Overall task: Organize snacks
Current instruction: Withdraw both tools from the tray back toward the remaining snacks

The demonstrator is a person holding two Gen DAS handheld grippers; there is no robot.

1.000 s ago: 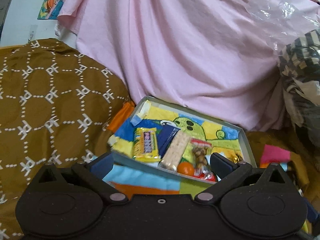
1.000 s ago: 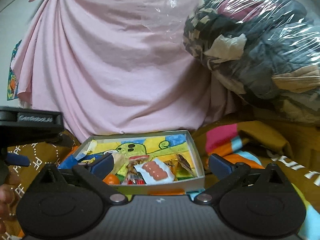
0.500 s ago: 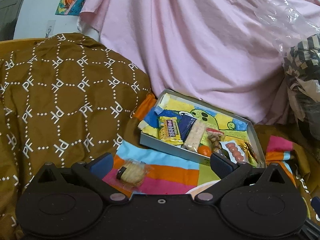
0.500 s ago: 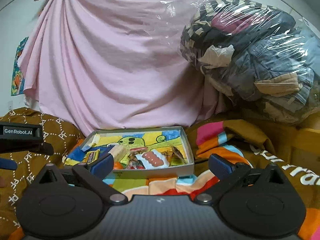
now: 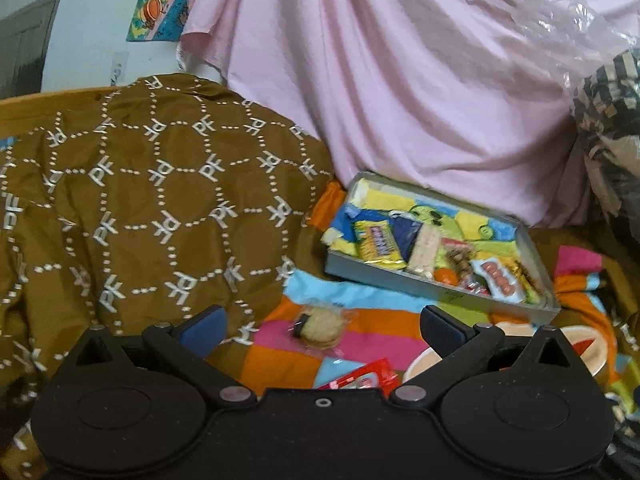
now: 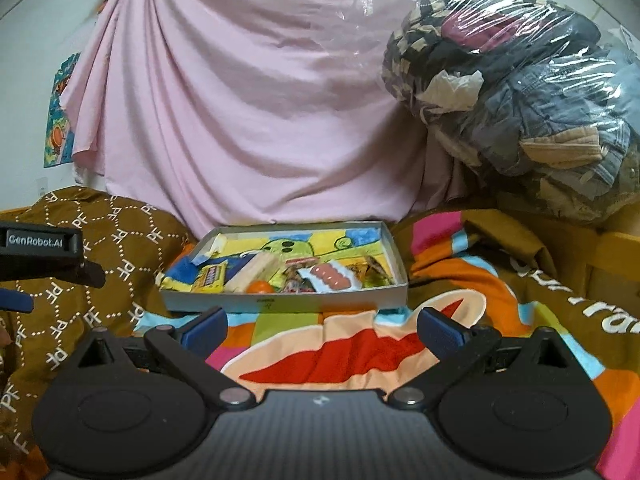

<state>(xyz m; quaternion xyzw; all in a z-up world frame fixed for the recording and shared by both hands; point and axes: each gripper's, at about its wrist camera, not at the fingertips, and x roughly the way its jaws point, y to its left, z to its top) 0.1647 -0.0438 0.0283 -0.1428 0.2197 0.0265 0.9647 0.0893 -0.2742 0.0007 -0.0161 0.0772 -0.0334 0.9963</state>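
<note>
A shallow grey box (image 5: 404, 282) (image 6: 280, 302) with a colourful cartoon lining lies on the bed and holds several wrapped snacks, among them a yellow bar (image 5: 378, 244) (image 6: 210, 278) and a pack of pink sweets (image 5: 498, 280) (image 6: 332, 276). A round cookie in clear wrap (image 5: 320, 326) lies loose on the striped blanket, between the fingers of my left gripper (image 5: 322, 326), which is open. A red snack packet (image 5: 362, 378) lies just below it. My right gripper (image 6: 322, 330) is open and empty, in front of the box.
A brown patterned quilt (image 5: 140, 200) is heaped on the left. A pink sheet (image 6: 248, 120) hangs behind the box. A clear bag of clothes (image 6: 520, 92) sits at the right. The colourful striped blanket (image 6: 460, 280) covers the bed. My left gripper's body (image 6: 36, 250) shows at the right view's left edge.
Both grippers have drawn back from the box, which now looks smaller. The loose cookie and the red packet have come into the left wrist view.
</note>
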